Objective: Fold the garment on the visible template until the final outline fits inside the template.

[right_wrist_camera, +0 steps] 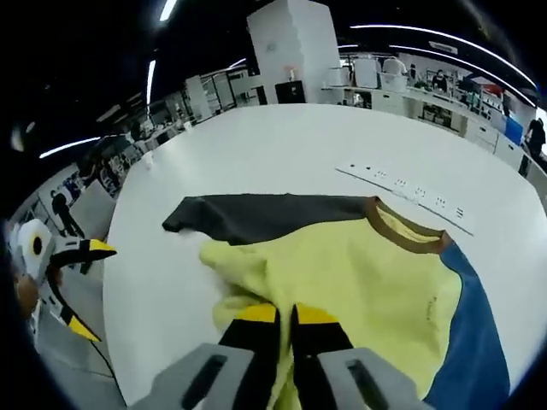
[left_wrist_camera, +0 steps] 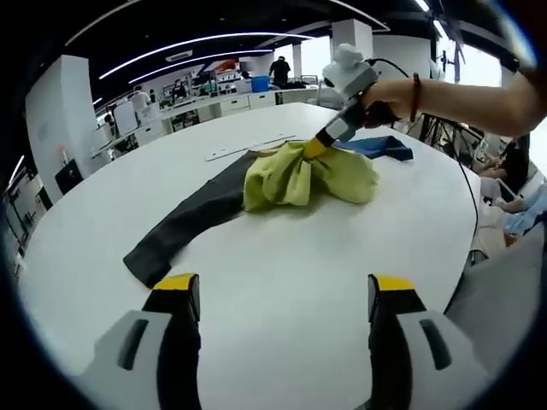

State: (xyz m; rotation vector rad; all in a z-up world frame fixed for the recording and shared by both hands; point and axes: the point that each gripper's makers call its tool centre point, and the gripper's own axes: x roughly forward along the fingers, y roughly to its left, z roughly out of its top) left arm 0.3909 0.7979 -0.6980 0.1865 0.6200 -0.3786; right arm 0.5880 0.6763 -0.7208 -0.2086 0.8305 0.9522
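Clearly no brand or readable writing shows on the colour-block T-shirt [right_wrist_camera: 359, 282], which lies on the round white table [right_wrist_camera: 282, 137]; a faint mark on the yellow chest is too small to read. In the right gripper view the shirt has a yellow body, a dark grey sleeve [right_wrist_camera: 256, 215] running out toward 10 o'clock, a brown collar [right_wrist_camera: 408, 232] at about 1 o'clock and a blue panel [right_wrist_camera: 474, 342] at 4 o'clock. Its long axis runs from the grey sleeve across to the blue side. The right gripper [right_wrist_camera: 285, 314] has its yellow-tipped jaws pressed together on the yellow fabric at the near edge, at 6 o'clock.

In the left gripper view the same shirt [left_wrist_camera: 303, 175] sits bunched near the table's centre, the grey sleeve [left_wrist_camera: 192, 224] trailing toward 8 o'clock and the blue part [left_wrist_camera: 380, 147] at 2 o'clock. The right gripper [left_wrist_camera: 318, 147] comes in from 1 o'clock, held by a hand [left_wrist_camera: 385, 101], pinching the yellow cloth. The left gripper [left_wrist_camera: 282, 295] hovers over bare table with its jaws wide apart, gripping nothing.

Beyond the collar, a long white strip with dark markings [right_wrist_camera: 408, 195] lies flat on the table; its marks are not legible. The left gripper [right_wrist_camera: 64, 278] also shows at 9 o'clock beside the table's edge. Desks, shelving and a white pillar [right_wrist_camera: 295, 43] stand well behind.
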